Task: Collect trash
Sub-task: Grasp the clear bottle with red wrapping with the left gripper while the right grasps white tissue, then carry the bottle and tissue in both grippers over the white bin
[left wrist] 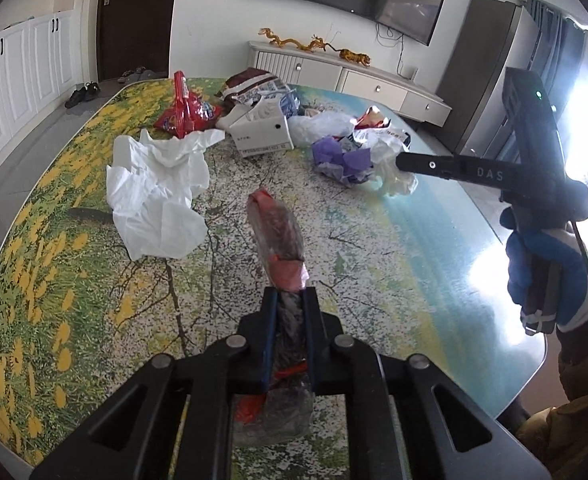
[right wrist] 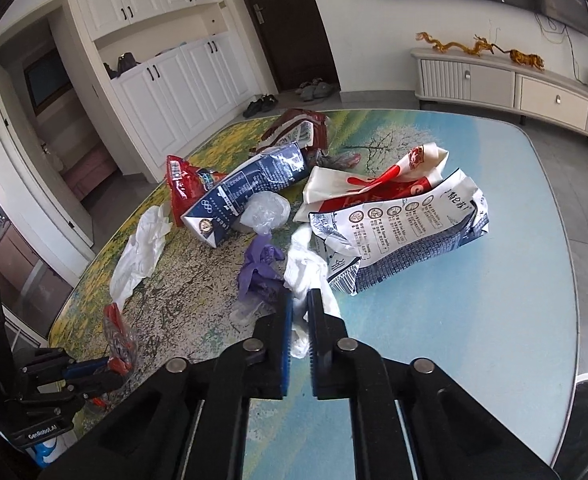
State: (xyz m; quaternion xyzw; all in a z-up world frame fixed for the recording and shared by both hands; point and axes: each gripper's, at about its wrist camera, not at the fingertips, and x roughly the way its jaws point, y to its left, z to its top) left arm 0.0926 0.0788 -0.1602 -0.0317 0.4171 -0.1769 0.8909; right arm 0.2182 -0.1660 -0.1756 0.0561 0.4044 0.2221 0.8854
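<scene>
My left gripper [left wrist: 290, 300] is clenched on a clear plastic wrapper with red ends [left wrist: 278, 236], lifted clear of the scenic-print table [left wrist: 413, 248]; my right gripper [right wrist: 299, 308] pinches a crumpled white plastic bag [right wrist: 305, 268] at the litter pile's edge, so I can gather both at once

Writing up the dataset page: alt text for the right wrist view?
The right gripper is shut on a crumpled white plastic bag on a landscape-print table, beside a purple wrapper and a torn white-and-blue paper bag. At lower left, the left gripper pinches a clear red-ended wrapper.
</scene>
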